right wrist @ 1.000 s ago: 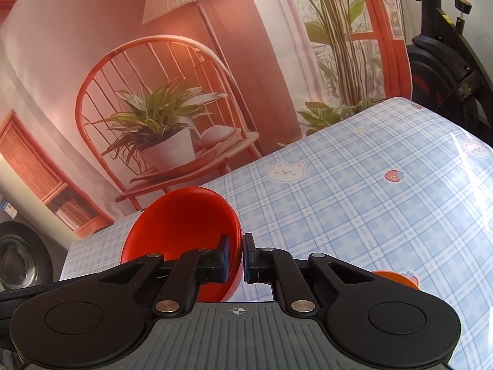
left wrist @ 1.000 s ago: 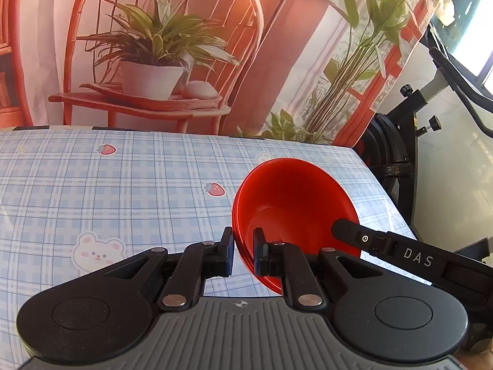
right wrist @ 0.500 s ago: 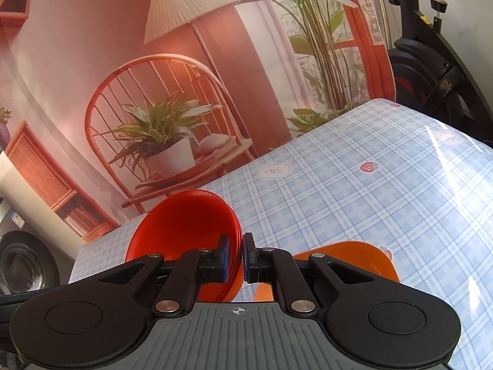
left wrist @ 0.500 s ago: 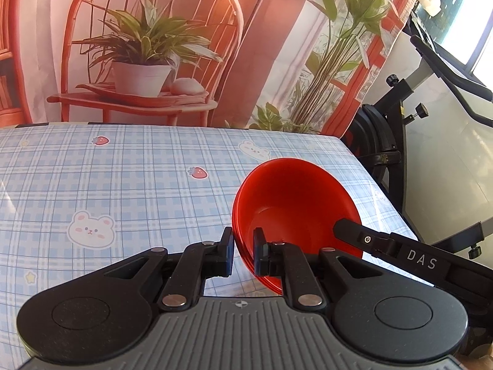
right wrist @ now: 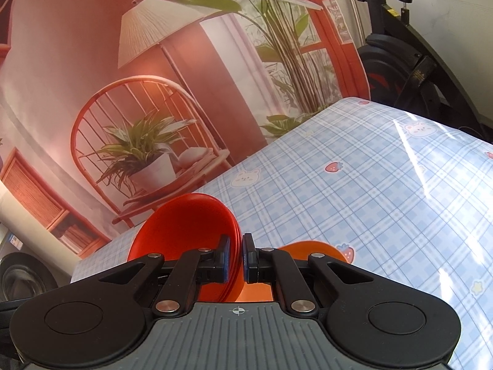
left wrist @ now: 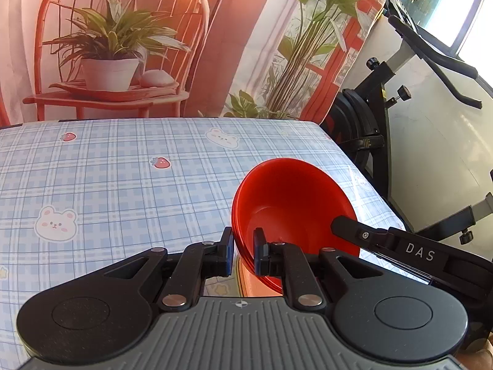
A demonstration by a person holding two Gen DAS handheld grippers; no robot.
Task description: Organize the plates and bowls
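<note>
A red bowl [left wrist: 292, 203], which looks like a stack of nested bowls, hangs tilted above the table. My left gripper [left wrist: 243, 246] is shut on its left rim. In the left wrist view the right gripper's black finger [left wrist: 363, 234] reaches the bowl's right side. In the right wrist view the same red bowl [right wrist: 185, 225] sits left of centre, and my right gripper [right wrist: 235, 252] is shut on its right rim. An orange dish [right wrist: 311, 251] lies on the table just below and beyond the right gripper; a part of this orange dish [left wrist: 246, 280] shows under the left gripper.
The table carries a blue checked cloth [left wrist: 123, 185] with bears and strawberries. A printed backdrop [left wrist: 123, 46] of a chair and plants hangs behind it. A black exercise bike [left wrist: 385, 108] stands past the table's right edge.
Both grippers have carried the red bowl sideways to the right over the table. The orange dish has come into view beneath them, and the bike shows more.
</note>
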